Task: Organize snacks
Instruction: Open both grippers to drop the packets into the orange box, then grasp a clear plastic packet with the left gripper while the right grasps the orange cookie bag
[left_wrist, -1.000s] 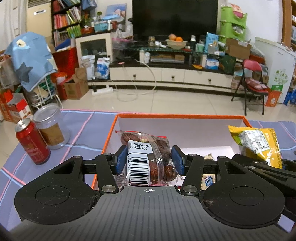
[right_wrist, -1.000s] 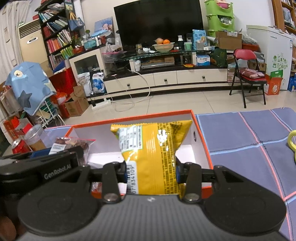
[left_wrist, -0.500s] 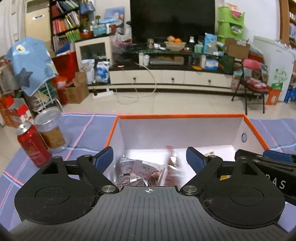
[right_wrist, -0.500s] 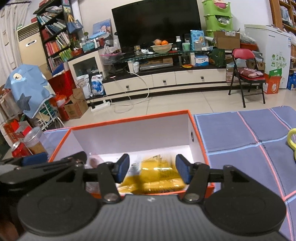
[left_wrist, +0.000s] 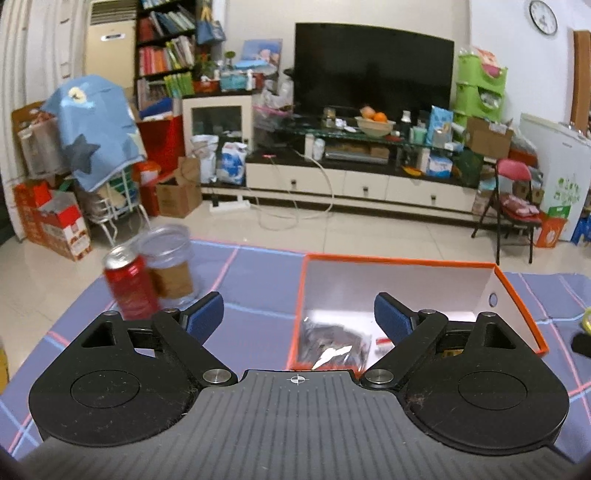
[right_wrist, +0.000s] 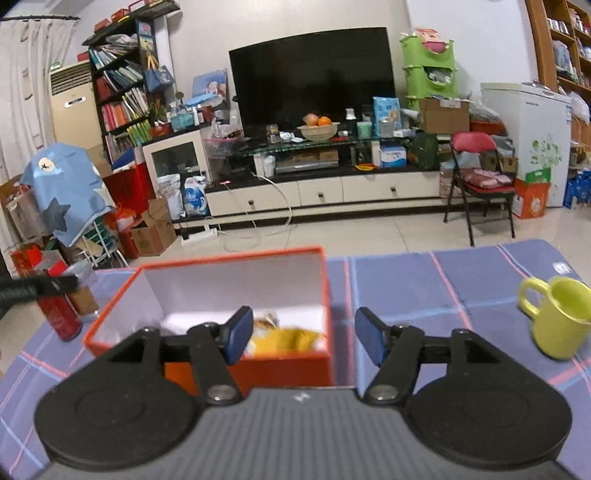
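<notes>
Both drops look done: left gripper (left_wrist: 298, 314) and right gripper (right_wrist: 303, 335) spread wide, empty, dates bag (left_wrist: 334, 341) and yellow packet (right_wrist: 286, 339) inside orange box (right_wrist: 280, 367); next, likely red can (left_wrist: 130, 288) near cloth's left edge.

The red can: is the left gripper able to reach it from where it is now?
Probably yes. The left gripper is open and empty, and the red can stands just ahead to its left on the cloth. Only the clear jar stands close behind it.

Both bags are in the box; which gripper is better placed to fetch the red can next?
Left. The open left gripper has the red can just ahead; from the right gripper it lies beyond the orange box.
</notes>
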